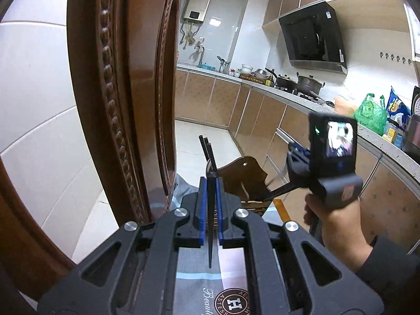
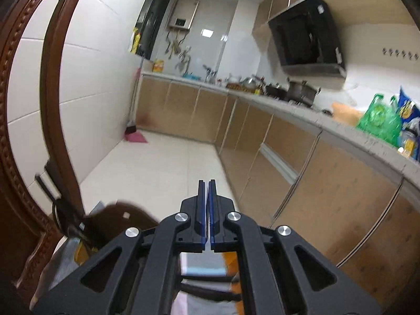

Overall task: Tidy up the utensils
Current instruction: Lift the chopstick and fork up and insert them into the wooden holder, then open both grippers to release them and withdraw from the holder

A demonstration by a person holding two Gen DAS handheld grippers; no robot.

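Mid-sorting: left gripper (image 1: pixel 211 183) clamped on a bundle of black chopsticks (image 1: pixel 210 157), held above the brown wooden utensil holder (image 1: pixel 240 176) on the table. Right gripper (image 2: pixel 207 186) closed, empty, clear of the holder. Next, probably: tips down, lowered into the holder's slot, then released.

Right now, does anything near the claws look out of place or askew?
Nothing looks spilled or damaged. The left claw is shut on black chopsticks, which stick out unevenly in front of it, beside the brown wooden holder. The right claw is shut and empty.
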